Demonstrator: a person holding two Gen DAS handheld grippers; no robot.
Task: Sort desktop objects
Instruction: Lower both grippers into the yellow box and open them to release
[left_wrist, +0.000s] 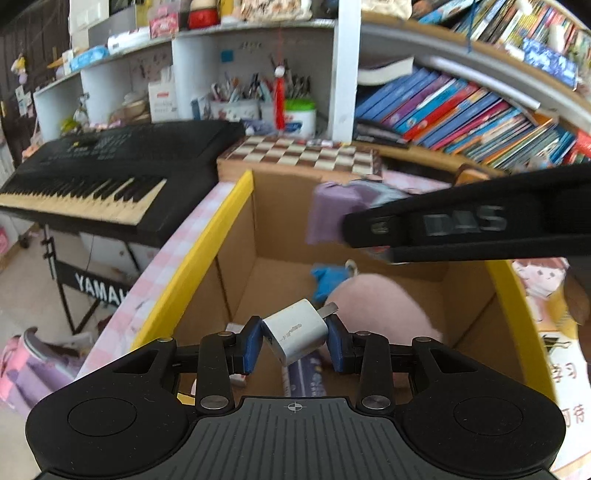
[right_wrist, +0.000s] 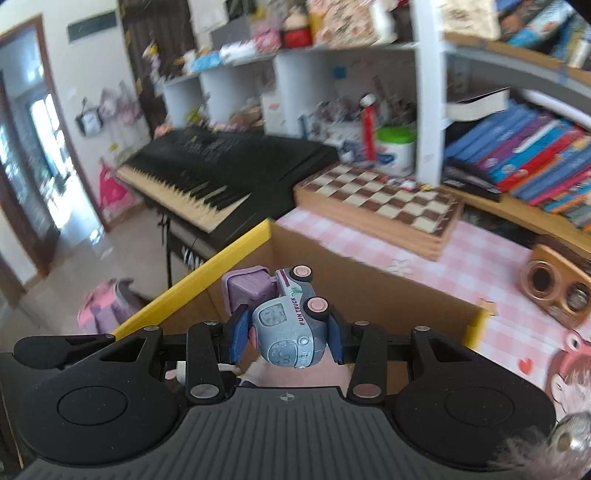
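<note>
My left gripper (left_wrist: 295, 341) is shut on a white plug adapter (left_wrist: 296, 332), held over the open cardboard box (left_wrist: 236, 254) with yellow-taped rims. Inside the box lie a pink rounded thing (left_wrist: 384, 306), a blue item (left_wrist: 327, 280) and a purple booklet (left_wrist: 306, 376). My right gripper (right_wrist: 287, 334) is shut on a grey-blue and purple toy truck (right_wrist: 288, 325), held above the same box (right_wrist: 354, 288). In the left wrist view the right gripper's black body (left_wrist: 480, 225) crosses above the box from the right, with the purple end of the truck (left_wrist: 332, 210) sticking out.
A black keyboard (left_wrist: 96, 173) on its stand sits left of the box. A chessboard (right_wrist: 384, 206) lies behind it on the pink checked tablecloth (right_wrist: 480, 266). Shelves of books (left_wrist: 461, 114) and pen holders stand behind. A small wooden radio (right_wrist: 557, 288) sits at right.
</note>
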